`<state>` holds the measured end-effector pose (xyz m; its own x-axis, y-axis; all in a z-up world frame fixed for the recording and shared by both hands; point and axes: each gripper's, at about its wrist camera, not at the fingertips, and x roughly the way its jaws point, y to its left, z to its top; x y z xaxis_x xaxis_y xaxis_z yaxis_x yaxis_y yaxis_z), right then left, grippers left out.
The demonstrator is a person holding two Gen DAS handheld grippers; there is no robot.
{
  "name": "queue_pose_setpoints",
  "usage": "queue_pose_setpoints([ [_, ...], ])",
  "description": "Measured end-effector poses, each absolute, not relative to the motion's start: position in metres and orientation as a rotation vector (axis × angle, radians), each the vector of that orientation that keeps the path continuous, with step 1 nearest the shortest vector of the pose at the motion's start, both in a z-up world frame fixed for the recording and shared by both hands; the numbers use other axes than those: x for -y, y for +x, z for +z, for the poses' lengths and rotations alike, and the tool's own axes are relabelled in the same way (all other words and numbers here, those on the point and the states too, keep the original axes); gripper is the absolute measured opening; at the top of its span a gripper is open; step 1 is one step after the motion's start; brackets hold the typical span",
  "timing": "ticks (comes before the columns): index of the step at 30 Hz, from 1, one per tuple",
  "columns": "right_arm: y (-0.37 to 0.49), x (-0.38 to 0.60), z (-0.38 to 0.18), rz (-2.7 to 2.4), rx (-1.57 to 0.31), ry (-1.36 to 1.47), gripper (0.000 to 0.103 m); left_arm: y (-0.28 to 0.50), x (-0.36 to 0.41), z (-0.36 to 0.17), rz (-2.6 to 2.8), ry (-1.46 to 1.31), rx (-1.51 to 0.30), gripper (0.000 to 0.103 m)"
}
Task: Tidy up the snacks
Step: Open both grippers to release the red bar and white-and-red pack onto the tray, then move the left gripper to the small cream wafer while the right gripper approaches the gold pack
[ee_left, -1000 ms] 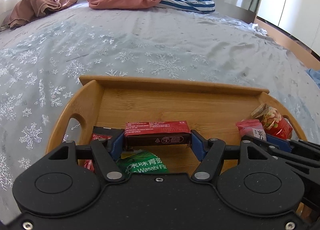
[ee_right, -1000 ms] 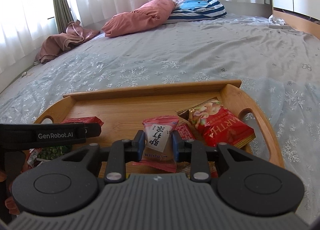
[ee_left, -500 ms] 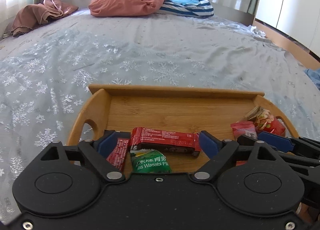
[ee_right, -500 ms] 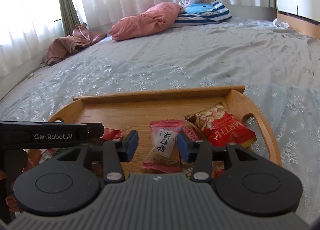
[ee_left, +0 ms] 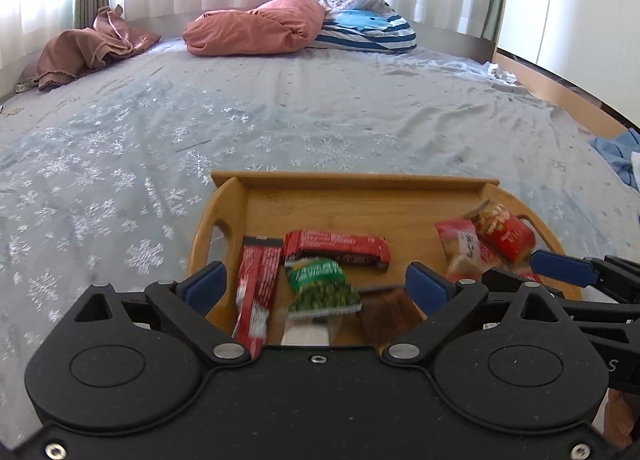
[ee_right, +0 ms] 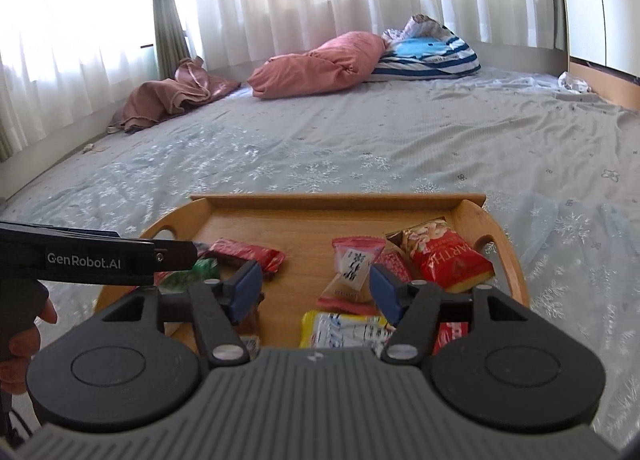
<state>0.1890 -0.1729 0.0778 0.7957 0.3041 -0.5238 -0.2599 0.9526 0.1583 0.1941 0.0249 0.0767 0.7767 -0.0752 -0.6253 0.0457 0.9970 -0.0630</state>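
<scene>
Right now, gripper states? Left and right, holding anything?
Left gripper: open, holding nothing, above the snacks in the wooden tray.
Right gripper: open, holding nothing; the pink snack packet lies loose in the tray.

bed (ee_left: 280, 120) snowflake sheet | white curtains (ee_right: 320, 0) backlit | pink pillow (ee_left: 256, 26)

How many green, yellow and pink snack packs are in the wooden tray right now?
green pack: 1
yellow pack: 1
pink pack: 1
Total in the wooden tray: 3
</scene>
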Motion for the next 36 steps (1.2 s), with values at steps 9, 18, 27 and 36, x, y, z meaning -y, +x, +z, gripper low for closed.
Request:
queue_pose_setpoints([
  [9,0.140,0.177,0.080,0.332,-0.550,0.056,0.084,0.135,-0.035,0.086,-0.094,-0.087,-0.657,0.097],
  [18,0.099,0.179,0.076,0.342,-0.524,-0.015,0.090,0.090,-0.038,0.083,-0.106,-0.090,-0.655,0.097],
  [27,0.087,0.180,0.063,0.329,-0.547,-0.029,0.094,0.066,-0.032,0.066,-0.119,-0.103,-0.678,0.098],
  [36,0.079,0.186,0.053,0.313,-0.549,-0.068,0.103,0.058,-0.018,0.047,-0.127,-0.073,-0.700,0.098],
])
